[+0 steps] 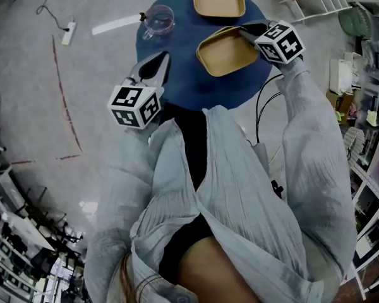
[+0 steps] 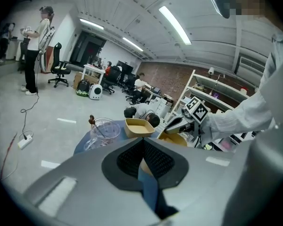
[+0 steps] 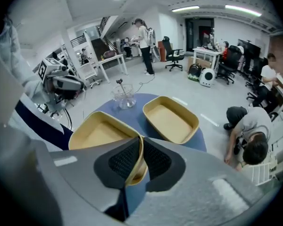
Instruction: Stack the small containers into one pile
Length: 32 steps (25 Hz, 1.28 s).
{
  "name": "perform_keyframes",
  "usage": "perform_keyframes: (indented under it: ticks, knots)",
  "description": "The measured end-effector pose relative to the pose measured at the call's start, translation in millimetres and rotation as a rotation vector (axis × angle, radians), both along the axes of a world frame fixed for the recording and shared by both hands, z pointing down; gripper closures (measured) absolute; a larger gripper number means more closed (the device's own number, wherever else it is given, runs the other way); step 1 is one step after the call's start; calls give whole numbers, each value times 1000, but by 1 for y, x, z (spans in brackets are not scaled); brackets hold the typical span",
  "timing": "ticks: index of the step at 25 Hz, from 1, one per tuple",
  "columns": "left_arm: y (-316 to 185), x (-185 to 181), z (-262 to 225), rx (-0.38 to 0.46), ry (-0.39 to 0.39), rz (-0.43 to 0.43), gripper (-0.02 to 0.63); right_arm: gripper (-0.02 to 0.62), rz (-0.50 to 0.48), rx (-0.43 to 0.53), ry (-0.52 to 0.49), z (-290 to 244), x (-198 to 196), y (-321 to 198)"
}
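Nearest the person, at the front left of the round blue table (image 1: 177,90), the left gripper (image 1: 163,57) hangs over the tabletop edge with its marker cube toward the body. Its own view shows the jaws brought together with nothing between the pads, pointing across the table at the other things. Just beyond and to the right, the right gripper (image 1: 240,32) reaches in from the right side. Its jaws are nearly together and clamped on the thin side wall of the nearer tan container (image 1: 226,55), the rim running up between the two black pads in the right gripper view. That container is a shallow rounded rectangle with its open side up. In the head view its long axis runs left to right, skewed a little so that the gripped right end sits farther from the person. From the jaws it stretches away to the left over the blue surface, and whether its base rests on the table I cannot tell. Farther on, a second tan container (image 1: 219,2) lies flat at the far edge, open side up, long axis left to right, with a strip of bare blue between the two. Left of it stands a clear glass jar (image 1: 159,19).
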<state>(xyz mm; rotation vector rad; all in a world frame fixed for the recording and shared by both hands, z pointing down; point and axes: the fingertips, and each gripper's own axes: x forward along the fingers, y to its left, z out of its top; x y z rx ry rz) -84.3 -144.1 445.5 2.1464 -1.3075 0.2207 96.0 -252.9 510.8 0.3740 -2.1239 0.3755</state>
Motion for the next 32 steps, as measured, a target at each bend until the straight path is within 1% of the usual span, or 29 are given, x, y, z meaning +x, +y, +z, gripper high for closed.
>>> perform_keyframes:
  ticks: [6,9,17,20,29,30,32]
  knots:
    - [5,1,5,-18,6,-33,595,563,-139,-41,18,8,-13,0]
    - [5,3,8,-28,9,-46,595,563,-175,-45,36,15,-14,-1]
    - [7,-1,11,-41,10,-81,595,565,-173,-60,27,28,-19,-1]
    - [8,-2,11,-45,9,-89,595,565,-159,-46,19,29,-20,-5]
    - [10,1,15,-60,11,-83,595,560,-171,9,53,41,-22,-5]
    - [10,2,16,-61,10,-80,595,556,-172,12,53,41,-22,-5]
    - [9,3,17,-62,9,-74,595,518,-174,13,51,42,-23,-4]
